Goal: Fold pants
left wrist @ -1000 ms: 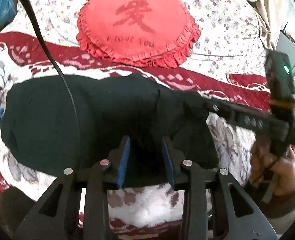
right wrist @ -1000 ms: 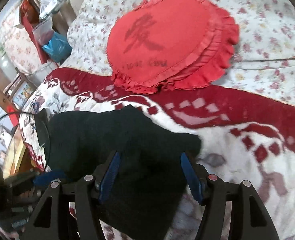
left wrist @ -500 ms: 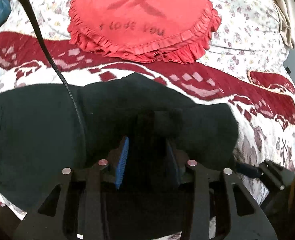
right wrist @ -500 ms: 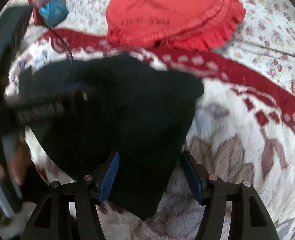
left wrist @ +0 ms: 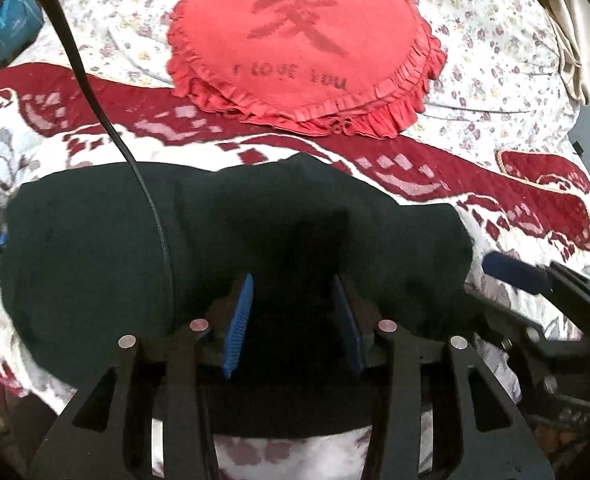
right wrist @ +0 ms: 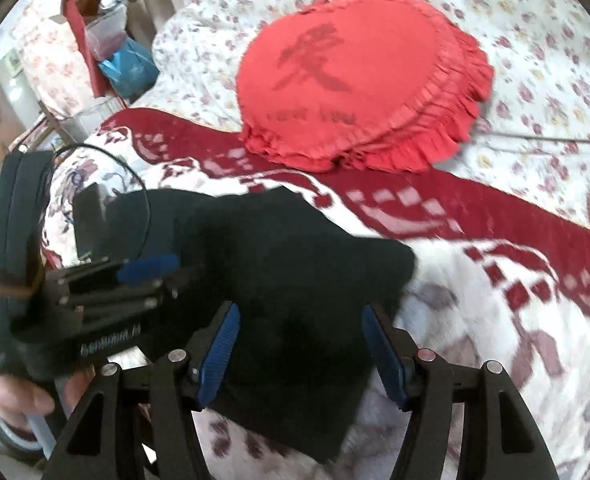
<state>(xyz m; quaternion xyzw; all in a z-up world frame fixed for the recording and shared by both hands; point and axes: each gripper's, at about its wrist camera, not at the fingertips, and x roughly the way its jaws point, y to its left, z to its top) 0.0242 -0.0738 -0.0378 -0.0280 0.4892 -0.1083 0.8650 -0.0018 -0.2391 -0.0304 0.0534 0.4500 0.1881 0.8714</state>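
Left wrist view, left to right. A black cable (left wrist: pixel 95 92) runs from the upper left corner down onto the pants (left wrist: pixel 95 264), ending on the dark cloth. The pants lie as a folded black bundle on the red-and-white blanket (left wrist: pixel 535 208) of the bed, long axis running left to right across the view, one rounded end at far left, the other end at right near a blue-tipped finger. The left hand-held gripper (left wrist: pixel 295 320) sits at the near edge of the bundle, at about its middle. Its blue pads (left wrist: pixel 239 316) stand apart with a raised ridge of black cloth between them; whether they pinch that cloth cannot be told. Beyond the pants lies a red heart-shaped cushion (left wrist: pixel 303 40) with frilled edge, resting across the blanket border and the floral sheet (left wrist: pixel 495 32). At far right the right hand-held gripper (left wrist: pixel 535 292) enters, one blue fingertip just beside the right end of the pants.

Right wrist view, left to right. The left hand-held gripper (right wrist: pixel 147 270) shows at left, held by a hand (right wrist: pixel 19 396), its tips over the pants (right wrist: pixel 295 280). The right hand-held gripper (right wrist: pixel 299 344) is spread wide, its pads (right wrist: pixel 219 352) straddling the near right corner of the bundle without closing on it. The cushion (right wrist: pixel 355 80) lies beyond, apart from the pants.
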